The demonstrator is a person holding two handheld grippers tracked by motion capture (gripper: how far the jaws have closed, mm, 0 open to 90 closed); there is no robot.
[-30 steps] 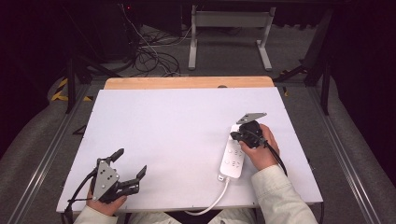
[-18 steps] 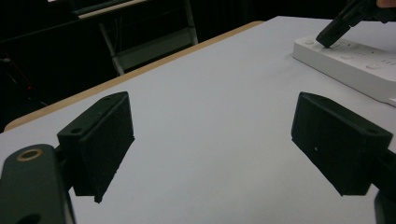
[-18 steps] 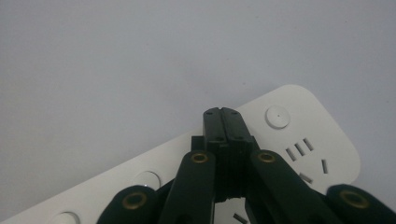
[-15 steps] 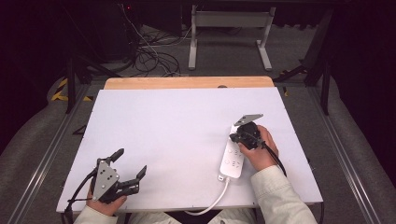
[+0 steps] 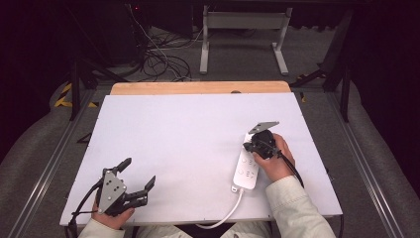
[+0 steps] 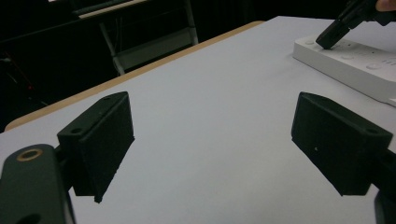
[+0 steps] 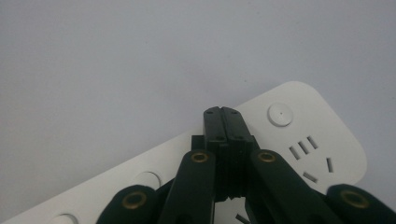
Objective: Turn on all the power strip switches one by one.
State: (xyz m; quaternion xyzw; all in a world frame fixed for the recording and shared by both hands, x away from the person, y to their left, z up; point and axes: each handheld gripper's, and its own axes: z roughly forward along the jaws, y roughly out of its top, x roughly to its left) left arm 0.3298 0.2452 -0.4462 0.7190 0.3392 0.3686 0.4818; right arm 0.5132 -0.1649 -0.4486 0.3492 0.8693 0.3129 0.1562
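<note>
- Pressing tips-down on the white power strip [image 5: 246, 166] at the table's [image 5: 198, 129] right side, the right tongs [image 5: 255, 145] are clenched.
- Left tongs [image 5: 136, 176] rest released near the front-left edge.
- Right gripper view reveals a round button [image 7: 280, 114] beside the socket slots.

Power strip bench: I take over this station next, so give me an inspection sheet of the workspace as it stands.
Surface: white table top with a wooden strip along its far edge, lying flat.
Job's things: white power strip lying flat near the right side, with round buttons and sockets on top.
Clutter: nothing seen.
Grippers: right gripper shut with nothing between the jaws, tips down on the power strip's top beside a round button; left gripper open, near the table's front left corner, apart from the strip.
Cables: the strip's white cord runs off the near edge; a black cable tangle lies on the floor beyond.
Surroundings: grey frame legs, dark room.
</note>
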